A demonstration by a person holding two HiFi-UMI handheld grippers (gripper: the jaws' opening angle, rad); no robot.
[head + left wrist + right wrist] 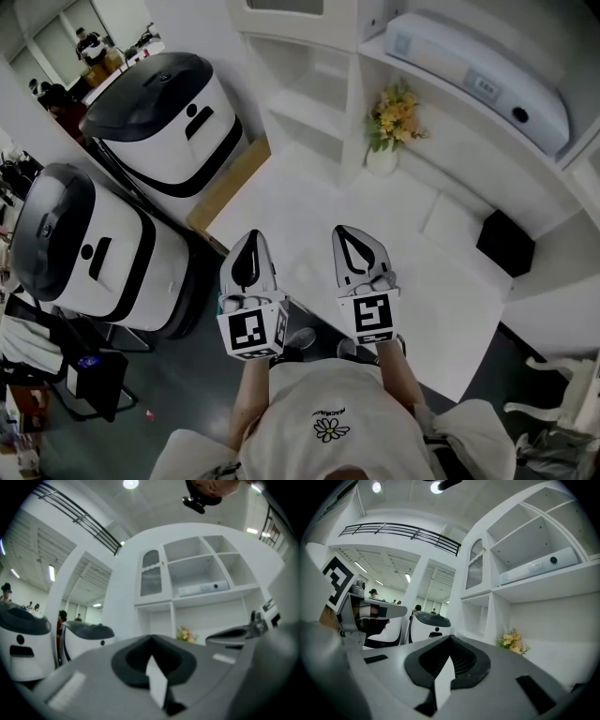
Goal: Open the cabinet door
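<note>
The white arched cabinet door with a ribbed glass pane [151, 576] stands upright at the upper left of the white shelving unit [349, 94]. It lies ahead of and above the left hand-held gripper [250, 240] and the right hand-held gripper [348, 234], the left likely nearer. Both have jaws pressed together on nothing. The door's knob possibly sits on its right edge. A white vase [382, 160] holds yellow flowers [395, 112].

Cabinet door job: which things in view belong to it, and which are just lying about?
Belongs to the job:
arched cabinet door
left gripper, shut, empty
right gripper, shut, empty

Just lying about:
flower vase
long white device on shelf
black box
white machines
</note>
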